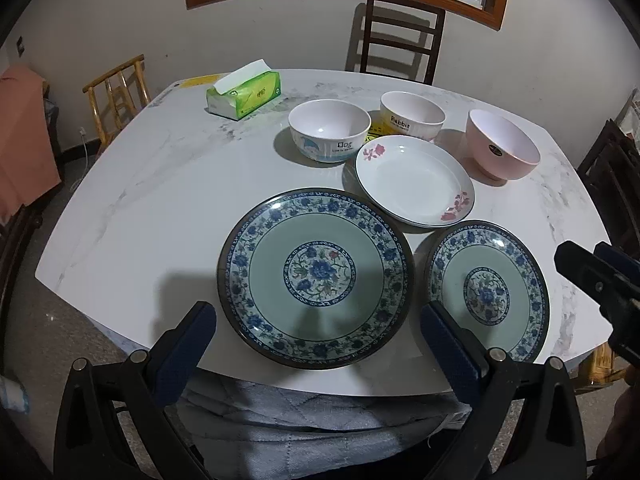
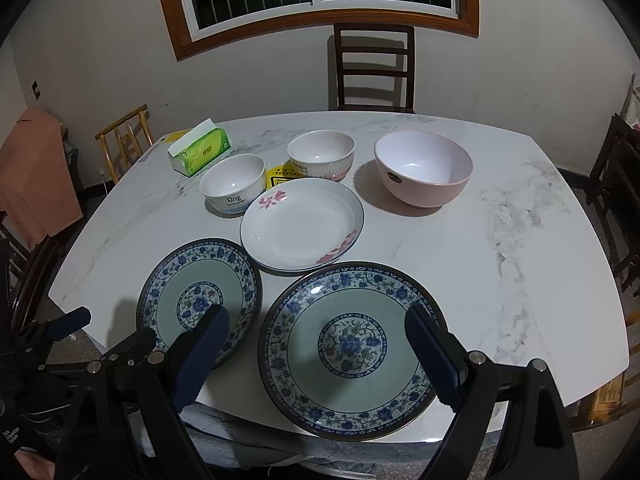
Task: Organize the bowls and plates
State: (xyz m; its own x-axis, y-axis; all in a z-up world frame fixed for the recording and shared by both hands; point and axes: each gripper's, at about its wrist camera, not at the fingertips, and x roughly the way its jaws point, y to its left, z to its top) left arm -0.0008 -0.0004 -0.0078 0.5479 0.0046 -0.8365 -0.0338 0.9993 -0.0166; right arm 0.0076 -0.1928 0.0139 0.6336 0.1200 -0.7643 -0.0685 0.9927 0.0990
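1. Nothing's sorted so far, as far as I can tell. All six dishes sit singly on the marble table (image 2: 520, 240), none stacked or nested.

2. Plates: two blue-patterned ones at the near edge. From the left camera the left plate (image 1: 316, 276) looks bigger than the right plate (image 1: 488, 292), but the right camera flips that, so it's probably just the lens and I can't say which is larger. Both slightly overhang the table's front edge, by the look of it. The white flower plate (image 2: 302, 226) sits just behind them, near both; whether the rims touch I can't tell.

3. Bowls: the "Dog" bowl (image 2: 233, 184), the "Rabbit" bowl (image 2: 321, 155) and the plain pink bowl (image 2: 423, 172) run along the back, all upright. The pink one stands apart on the right. There's a yellow sticker (image 2: 280, 176) on the table between the two printed bowls.

4. Left gripper (image 1: 318, 324): fingers spread wide, holding nothing, hovering over the near rim of the left blue plate.

5. Right gripper (image 2: 316, 336): same deal, wide open and empty, over the right blue plate.

6. What's left, I'd guess: basically everything. Stack the plates into one pile, nest the bowls. Those overhanging rims look like the easy place to pinch first.

7. Green tissue box (image 2: 200, 152) at the back left isn't part of this.
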